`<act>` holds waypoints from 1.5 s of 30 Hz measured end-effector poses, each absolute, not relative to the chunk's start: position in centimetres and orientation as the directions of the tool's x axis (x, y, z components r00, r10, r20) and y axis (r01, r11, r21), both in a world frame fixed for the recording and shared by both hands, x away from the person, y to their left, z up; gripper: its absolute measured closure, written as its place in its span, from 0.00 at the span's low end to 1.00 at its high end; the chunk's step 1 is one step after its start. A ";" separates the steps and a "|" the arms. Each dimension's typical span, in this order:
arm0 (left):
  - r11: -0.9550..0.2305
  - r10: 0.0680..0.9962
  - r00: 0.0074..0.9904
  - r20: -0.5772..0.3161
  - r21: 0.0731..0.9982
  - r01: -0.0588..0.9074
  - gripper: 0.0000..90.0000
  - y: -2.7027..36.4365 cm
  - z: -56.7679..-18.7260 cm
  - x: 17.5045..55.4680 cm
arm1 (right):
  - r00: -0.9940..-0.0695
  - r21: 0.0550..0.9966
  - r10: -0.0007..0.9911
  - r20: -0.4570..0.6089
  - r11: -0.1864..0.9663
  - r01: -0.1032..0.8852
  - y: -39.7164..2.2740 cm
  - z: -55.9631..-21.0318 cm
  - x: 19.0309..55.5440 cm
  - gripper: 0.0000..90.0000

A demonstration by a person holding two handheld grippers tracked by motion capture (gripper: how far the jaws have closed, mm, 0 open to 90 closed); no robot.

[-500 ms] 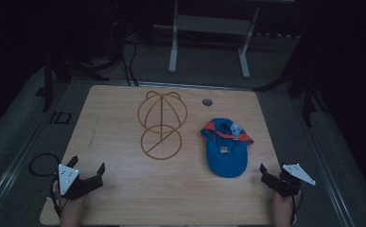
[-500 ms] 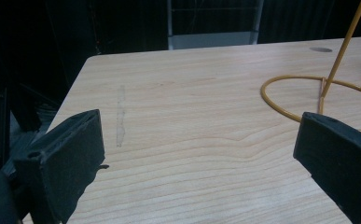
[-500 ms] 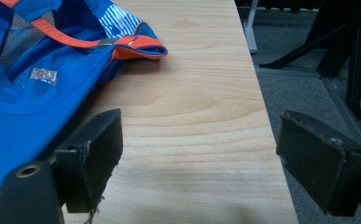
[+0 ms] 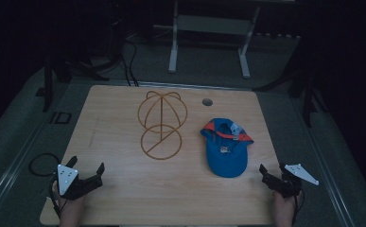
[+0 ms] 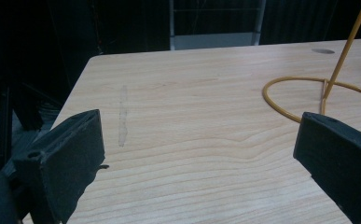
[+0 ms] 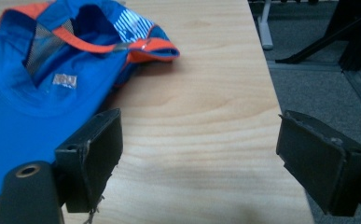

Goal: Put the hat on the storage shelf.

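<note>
While both grippers wait at the near edge of the wooden tabletop [image 4: 124, 194], each is held from below by a hand. The left gripper [image 4: 87, 171] sits at the near left corner, its fingers [image 5: 71, 158] spread wide with bare wood between them and nothing in their hold. The right gripper [image 4: 273, 174] sits at the near right corner, its fingers [image 6: 94, 149] likewise wide apart and empty, over the tabletop's right edge.

Nearest the right gripper lies a blue cap [image 4: 225, 151] with orange trim, resting flat on the right half of the tabletop with its brim toward the person and its open back strap toward the far side. In the right gripper view the cap [image 6: 38, 93] lies just beyond the left finger and partly behind it; whether the finger touches the cloth I cannot tell. A small patch shows on its crown.

Near the middle of the tabletop stands a yellow wire cap stand [image 4: 161, 124], a round base ring with a domed frame rising from it, apart from the cap. In the left gripper view its ring [image 5: 281, 100] lies ahead to the right, well clear of the fingers. A small round hole [image 4: 207, 101] marks the tabletop's far side.
</note>
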State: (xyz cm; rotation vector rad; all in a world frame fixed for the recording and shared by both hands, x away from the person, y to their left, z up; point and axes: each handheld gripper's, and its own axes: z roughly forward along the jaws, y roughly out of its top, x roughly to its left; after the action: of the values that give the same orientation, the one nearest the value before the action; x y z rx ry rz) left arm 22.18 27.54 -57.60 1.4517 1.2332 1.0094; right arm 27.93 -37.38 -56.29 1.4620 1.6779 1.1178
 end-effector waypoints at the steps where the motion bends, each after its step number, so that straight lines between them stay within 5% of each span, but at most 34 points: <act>1: -0.044 0.989 0.149 0.013 0.977 0.208 0.03 27.6 -57.6 22.2 | -0.173 0.901 0.982 0.070 0.013 0.434 -37.3 -56.0 27.9 0.16; 10: -0.055 0.987 0.156 0.022 0.976 0.210 0.03 27.4 -57.6 22.2 | -0.238 0.882 0.963 0.124 0.003 0.471 -37.0 -53.5 29.6 0.16; 19: -0.048 0.989 0.149 0.017 0.977 0.208 0.03 27.5 -57.5 22.0 | -0.296 0.860 0.953 0.068 0.094 0.501 -35.5 -51.8 32.3 0.16; 45: -0.039 0.986 0.164 0.003 0.976 0.215 0.03 27.5 -57.5 22.2 | -0.390 0.819 0.919 0.059 0.179 0.545 -30.7 -48.9 43.3 0.19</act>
State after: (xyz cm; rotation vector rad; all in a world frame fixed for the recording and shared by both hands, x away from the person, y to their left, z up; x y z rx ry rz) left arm 22.16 27.51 -57.52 1.4574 1.2311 0.9897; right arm 43.34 -30.70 -48.93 1.3745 2.0088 1.0993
